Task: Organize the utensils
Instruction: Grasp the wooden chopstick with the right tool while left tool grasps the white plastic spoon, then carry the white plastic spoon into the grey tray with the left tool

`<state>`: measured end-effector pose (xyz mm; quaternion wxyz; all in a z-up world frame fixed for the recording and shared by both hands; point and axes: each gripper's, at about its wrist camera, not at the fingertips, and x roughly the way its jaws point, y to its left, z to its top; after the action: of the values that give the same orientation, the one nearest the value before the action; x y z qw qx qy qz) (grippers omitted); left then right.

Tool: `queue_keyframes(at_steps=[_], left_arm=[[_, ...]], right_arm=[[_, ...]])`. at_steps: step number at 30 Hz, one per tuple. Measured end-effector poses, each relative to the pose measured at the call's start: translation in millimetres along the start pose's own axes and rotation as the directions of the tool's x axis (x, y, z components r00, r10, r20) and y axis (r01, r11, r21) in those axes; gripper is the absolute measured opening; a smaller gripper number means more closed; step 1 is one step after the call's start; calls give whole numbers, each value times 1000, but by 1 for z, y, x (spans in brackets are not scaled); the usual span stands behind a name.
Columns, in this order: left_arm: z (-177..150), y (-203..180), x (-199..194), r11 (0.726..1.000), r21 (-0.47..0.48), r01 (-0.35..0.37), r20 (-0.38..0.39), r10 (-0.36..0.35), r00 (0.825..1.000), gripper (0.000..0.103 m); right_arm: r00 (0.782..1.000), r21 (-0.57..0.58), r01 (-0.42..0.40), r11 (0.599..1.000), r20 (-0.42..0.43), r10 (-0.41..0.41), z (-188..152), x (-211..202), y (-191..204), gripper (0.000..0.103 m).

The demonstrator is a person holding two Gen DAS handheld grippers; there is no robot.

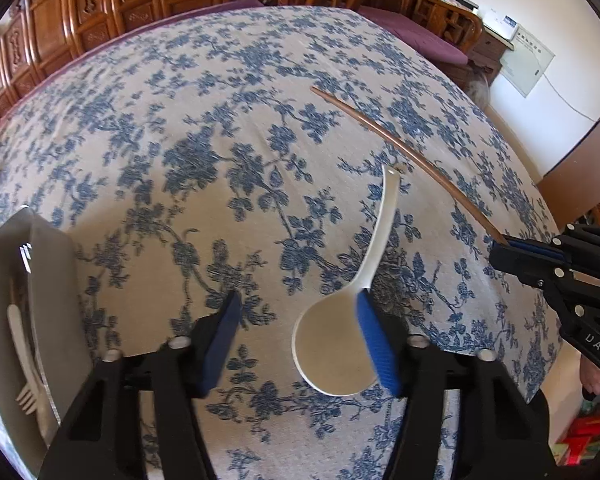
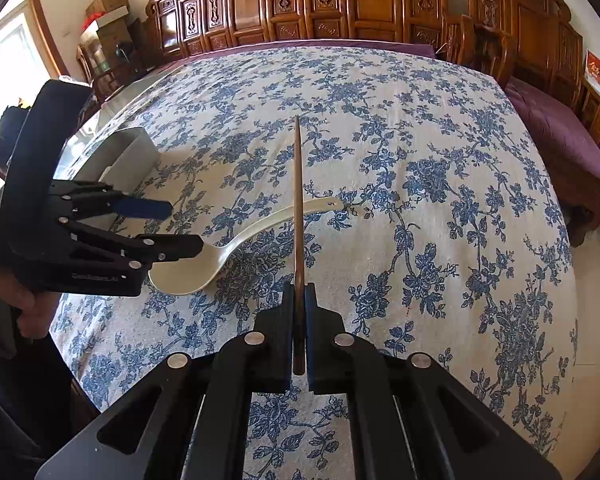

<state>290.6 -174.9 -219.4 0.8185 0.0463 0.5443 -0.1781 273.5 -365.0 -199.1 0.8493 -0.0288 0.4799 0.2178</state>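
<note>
1. The surface (image 1: 228, 128) fills both views, covered by a white cloth with a blue flower print; carved wooden cabinets (image 2: 340, 0) stand behind it, and a purple cushion (image 2: 560, 128) lies on a wooden bench at the right.
2. A grey metal bin (image 1: 52, 280) stands at the surface's left edge, seen at the far left of the left wrist view. Inside it a white plastic fork (image 1: 26, 364) lies with its tines toward the camera. In the right wrist view the bin (image 2: 128, 156) stands beyond the left hand-held gripper.
3. The left hand-held gripper (image 1: 300, 336) is spread wide over the surface. Its right blue pad (image 1: 376, 344) sits against the edge of the spoon's bowl; the left pad is well apart from it. I cannot tell whether the pad truly touches the bowl.
4. The right hand-held gripper (image 2: 299, 308) is closed narrow, clamped on the thick end of a chopstick.
5. The spoon (image 1: 340, 340), a white ladle-shaped one, lies on the cloth with its bowl near the left hand-held gripper and its handle reaching away toward the chopstick.
6. The chopstick (image 2: 298, 220), brown and thin, points straight ahead from the right pads, crossing above the spoon's handle (image 2: 284, 216) in the right wrist view.
</note>
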Motion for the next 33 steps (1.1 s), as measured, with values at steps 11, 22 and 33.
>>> queue_keyframes(at_steps=[11, 22, 33], left_arm=[[-15, 4, 0, 997, -60, 56, -26, -57, 998, 4], [-33, 32, -71, 997, -71, 17, 94, -10, 995, 3], [-65, 85, -133, 992, -121, -28, 181, 50, 982, 3]], right_arm=[[1000, 2, -2, 1000, -9, 2, -4, -13, 9, 6], [998, -17, 35, 999, 51, -34, 0, -47, 50, 6], [993, -44, 28, 999, 117, -23, 10, -65, 110, 6]])
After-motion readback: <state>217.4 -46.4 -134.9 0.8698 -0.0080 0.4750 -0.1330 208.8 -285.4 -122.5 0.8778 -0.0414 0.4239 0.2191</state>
